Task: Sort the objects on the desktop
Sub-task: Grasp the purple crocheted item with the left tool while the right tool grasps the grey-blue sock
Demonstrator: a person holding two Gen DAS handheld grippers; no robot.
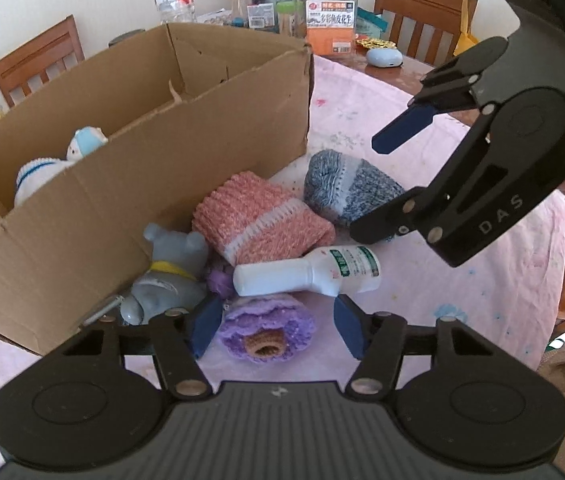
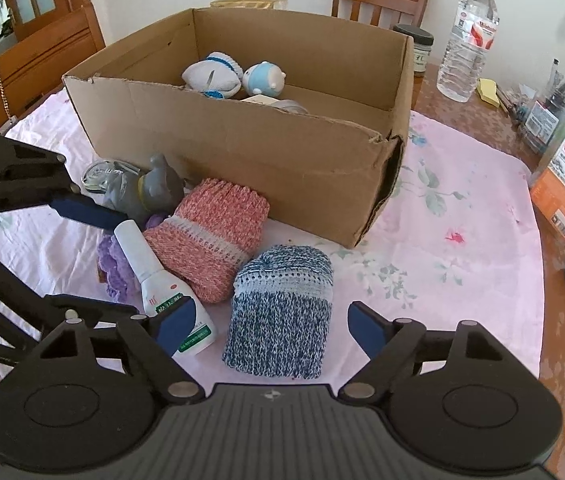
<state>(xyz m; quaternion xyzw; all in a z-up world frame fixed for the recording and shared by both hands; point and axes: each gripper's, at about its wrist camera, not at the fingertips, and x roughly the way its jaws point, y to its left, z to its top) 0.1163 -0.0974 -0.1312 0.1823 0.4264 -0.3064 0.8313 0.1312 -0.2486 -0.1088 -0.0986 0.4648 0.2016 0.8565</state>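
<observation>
— Grippers? How far along?
— Left gripper (image 1: 278,326) and right gripper (image 2: 270,326) both gape, holding nothing. I see two toys (image 2: 234,76) boxed; blue knit (image 2: 282,312), pink knit (image 2: 210,236), bottle (image 2: 162,280) wait outside the box (image 2: 242,148).

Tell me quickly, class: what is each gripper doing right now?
Left gripper: open, holding nothing, around the purple crochet piece.
Right gripper: open, holding nothing, around the blue knit piece.
</observation>
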